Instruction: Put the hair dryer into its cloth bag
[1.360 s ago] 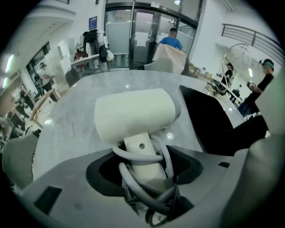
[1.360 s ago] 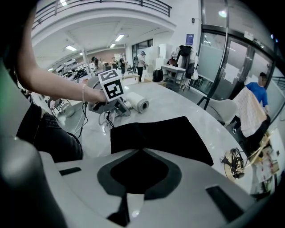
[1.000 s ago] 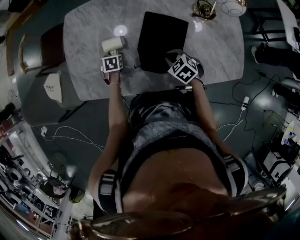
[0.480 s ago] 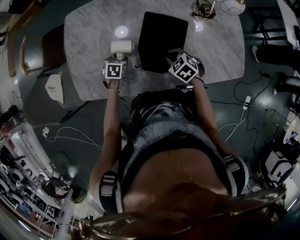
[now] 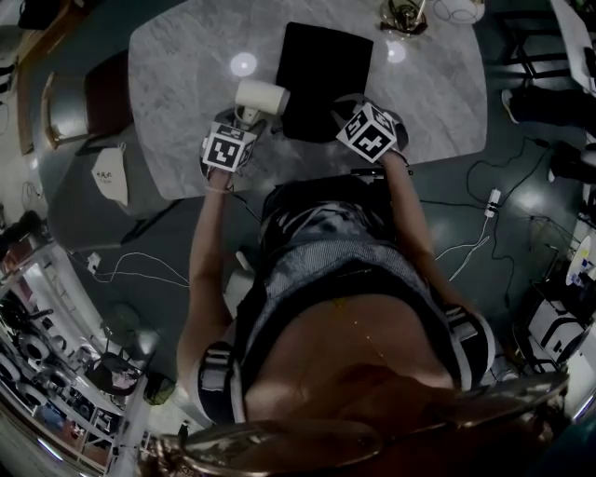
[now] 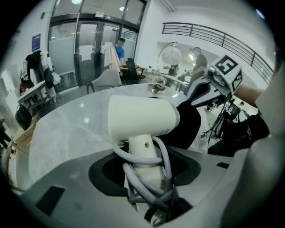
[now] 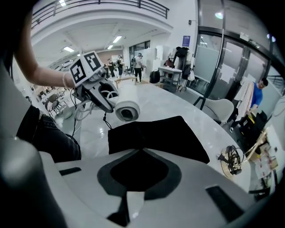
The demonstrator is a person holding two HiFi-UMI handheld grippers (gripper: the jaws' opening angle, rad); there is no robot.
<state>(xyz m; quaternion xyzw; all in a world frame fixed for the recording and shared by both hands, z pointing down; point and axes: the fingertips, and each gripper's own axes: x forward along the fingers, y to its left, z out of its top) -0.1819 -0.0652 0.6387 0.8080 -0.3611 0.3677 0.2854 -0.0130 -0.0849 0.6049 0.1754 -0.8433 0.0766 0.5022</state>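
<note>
**Hair dryer** (image 6: 142, 118): cream-white, short barrel. It is held off the desk (image 5: 186, 84) at the 9 o'clock side of the cloth bag, just beside that bag's near left corner. In the right gripper view the open end of the barrel faces the bag and the right gripper. The handle runs down into the left gripper. It is not in the bag.

**Cord** (image 6: 165, 171): grey, looped several times round the handle of the hair dryer.

**Left gripper** (image 6: 146, 182): jaws partly open and clamped on the wrapped handle, cord and handle together between them. It carries the hair dryer.

**Cloth bag** (image 7: 164, 133): black and flat. It lies on the desk towards 12 o'clock from the person, with its near edge drawn up into a small peak at the right gripper.

**Right gripper** (image 7: 141, 153): at the near right corner of the bag. Its jaws are closed tight, pinching the near edge of the cloth.

**Desk**: pale marbled top with rounded corners.

**Cable bundle** (image 5: 403, 17): coiled at the far edge of the desk, at 1 o'clock from the bag and well apart from it.

**Chair** (image 5: 65, 102): stands at the 9 o'clock end of the desk.
</note>
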